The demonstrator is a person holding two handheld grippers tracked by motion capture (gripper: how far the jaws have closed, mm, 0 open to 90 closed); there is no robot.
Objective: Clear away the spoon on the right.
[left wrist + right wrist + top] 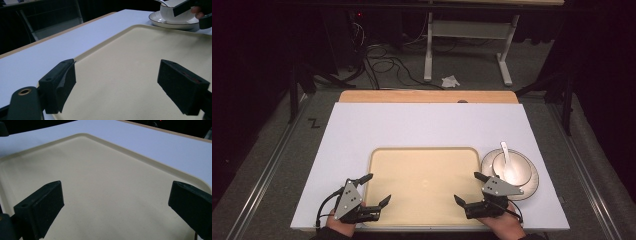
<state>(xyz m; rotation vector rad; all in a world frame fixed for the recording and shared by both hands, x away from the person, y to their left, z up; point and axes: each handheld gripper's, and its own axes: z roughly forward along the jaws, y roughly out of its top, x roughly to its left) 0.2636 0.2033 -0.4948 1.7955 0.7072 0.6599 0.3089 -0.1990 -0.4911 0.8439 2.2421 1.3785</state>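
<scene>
Tray (424,172) lying lower centre of frame on white board (422,125). Left gripper (374,187) hovering at tray's lower-left edge, jaws apart, gripping nothing. Right gripper (467,186) hovering lower right, jaws apart. Bowl (511,167) sitting on plate (532,186) right of tray.

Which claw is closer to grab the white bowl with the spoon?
Probably the right claw: it hangs open beside the white bowl with the spoon on its round plate. The left claw, also open, sits across the beige rectangular tray.
</scene>
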